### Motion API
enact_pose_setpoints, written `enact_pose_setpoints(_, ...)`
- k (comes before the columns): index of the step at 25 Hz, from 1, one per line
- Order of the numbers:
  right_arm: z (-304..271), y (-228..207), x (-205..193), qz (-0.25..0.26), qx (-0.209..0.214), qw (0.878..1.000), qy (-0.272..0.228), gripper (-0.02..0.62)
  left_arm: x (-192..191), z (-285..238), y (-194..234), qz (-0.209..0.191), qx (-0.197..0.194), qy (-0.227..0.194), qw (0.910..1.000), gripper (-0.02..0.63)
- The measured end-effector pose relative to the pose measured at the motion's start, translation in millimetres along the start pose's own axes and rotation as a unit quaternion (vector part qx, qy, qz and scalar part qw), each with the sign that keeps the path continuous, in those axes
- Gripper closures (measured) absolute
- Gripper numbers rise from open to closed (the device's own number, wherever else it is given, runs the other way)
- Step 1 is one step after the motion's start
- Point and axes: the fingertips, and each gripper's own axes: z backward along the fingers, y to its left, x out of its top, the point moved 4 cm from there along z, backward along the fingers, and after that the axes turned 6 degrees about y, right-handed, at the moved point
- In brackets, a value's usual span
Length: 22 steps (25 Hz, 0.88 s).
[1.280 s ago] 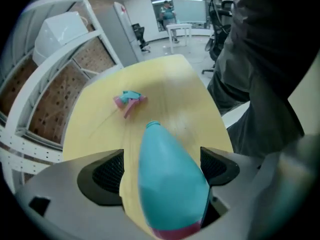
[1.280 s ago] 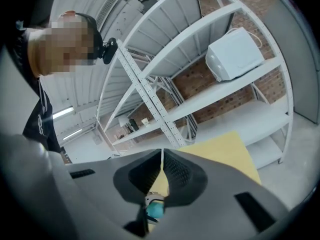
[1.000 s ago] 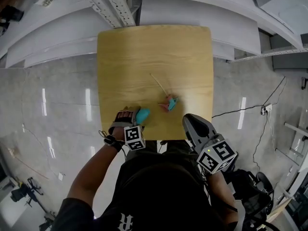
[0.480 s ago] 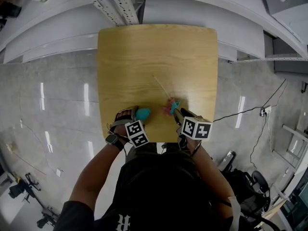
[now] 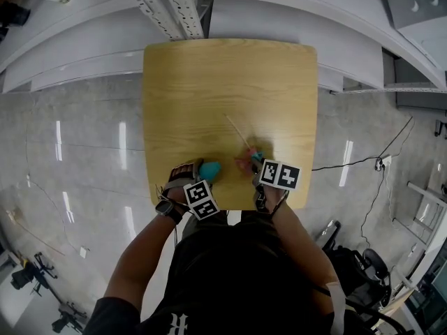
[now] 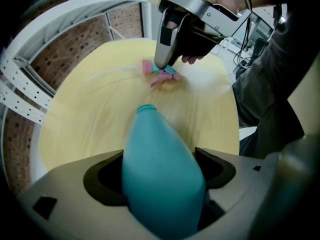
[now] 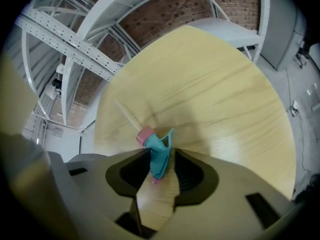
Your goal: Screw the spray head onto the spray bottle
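The step in hand looks like picking up the head; the left hand-held gripper (image 6: 161, 176) has just been closing, and its pads sit against both sides of the bottle (image 6: 156, 144), which stands at the lower middle of the head view near the tabletop's (image 5: 209, 89) lower edge, its open neck (image 6: 146, 108) bare; the right hand-held gripper (image 7: 162, 176) has just been opening, and its jaws stand spread with the head (image 7: 157, 156) between them, lying on the tabletop just right of the bottle in the head view, not yet pinched; to do this well, I would close on the teal body of the head rather than on its pink end (image 7: 145, 135), squarely, so it does not twist out as the pads meet; the thin tube (image 5: 236, 126) runs toward the upper left of the head view, so a lift should probably go straight up until it hangs free; the left grip should hold the bottle firm and upright, so that the tube can be fed into the neck before any turning.
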Motion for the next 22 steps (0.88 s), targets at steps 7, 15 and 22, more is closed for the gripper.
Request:
enact_pose_setpoints(7,5.8,4.3,4.6,0.027,0.014,1.0,0.004,0.482,-3.1,4.1,9.6,0.032,0.006,-0.027,0.9991,0.213)
enact_pose_setpoints(15,80.1,22.2,28.6,0.102,0.09,0.988,-0.074,0.482,23.5,77.4,54.5,0.131,0.037,-0.172,0.9757,0.213)
enact_pose_setpoints(22,277.3,95.9,66.9,0.341,0.079,0.902,-0.251,0.482,69.4,253.1,74.1,0.122,0.042,-0.371,0.9195,0.213)
